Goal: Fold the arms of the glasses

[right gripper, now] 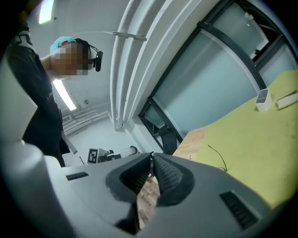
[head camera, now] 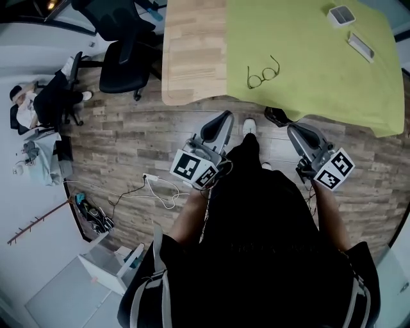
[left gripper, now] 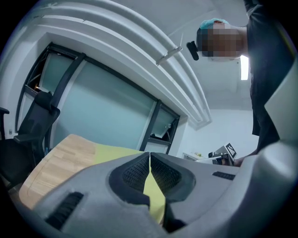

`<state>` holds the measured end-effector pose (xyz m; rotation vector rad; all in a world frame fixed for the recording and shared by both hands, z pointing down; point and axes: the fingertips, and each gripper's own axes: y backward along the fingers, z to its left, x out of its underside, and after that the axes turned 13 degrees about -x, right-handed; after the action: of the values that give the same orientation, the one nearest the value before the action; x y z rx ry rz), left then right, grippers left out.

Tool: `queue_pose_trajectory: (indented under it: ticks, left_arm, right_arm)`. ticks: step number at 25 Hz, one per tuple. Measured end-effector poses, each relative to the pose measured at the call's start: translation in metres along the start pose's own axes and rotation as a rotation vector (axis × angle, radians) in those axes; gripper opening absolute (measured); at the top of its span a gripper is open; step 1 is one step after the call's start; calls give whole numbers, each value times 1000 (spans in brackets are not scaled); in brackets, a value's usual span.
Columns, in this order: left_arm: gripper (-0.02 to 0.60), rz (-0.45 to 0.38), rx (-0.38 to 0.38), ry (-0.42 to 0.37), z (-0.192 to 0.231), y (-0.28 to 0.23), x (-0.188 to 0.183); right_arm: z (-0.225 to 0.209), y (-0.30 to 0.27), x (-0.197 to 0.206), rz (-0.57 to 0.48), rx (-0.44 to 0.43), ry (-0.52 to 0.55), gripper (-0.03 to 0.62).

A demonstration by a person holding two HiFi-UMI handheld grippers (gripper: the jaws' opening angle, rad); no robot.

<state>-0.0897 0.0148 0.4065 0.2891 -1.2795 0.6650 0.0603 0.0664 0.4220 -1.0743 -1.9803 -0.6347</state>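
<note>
Both grippers closed and empty.
Left gripper (head camera: 218,125) and right gripper (head camera: 301,134): tips together, nothing held; glasses (head camera: 262,72) lie apart on the cloth (head camera: 320,70).

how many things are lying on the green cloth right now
3 on the green cloth: the glasses near its left edge, a small white box at the far right, and a flat white bar just nearer. The cloth's far edge is cut off, so more may be hidden.
</note>
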Motion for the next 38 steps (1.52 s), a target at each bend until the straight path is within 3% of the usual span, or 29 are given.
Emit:
queue_pose_trajectory:
  ticks: [17, 28, 38]
  left_arm:
    - [25, 17, 99, -38, 38, -64, -20]
    - [25, 24, 80, -47, 36, -68, -22]
    - [25, 37, 46, -72, 28, -86, -14]
  right_arm:
    - [-58, -51, -34, 41, 86, 30, 38]
    - [-82, -48, -44, 84, 97, 76, 38]
    - [-118, -47, -50, 154, 53, 115, 38]
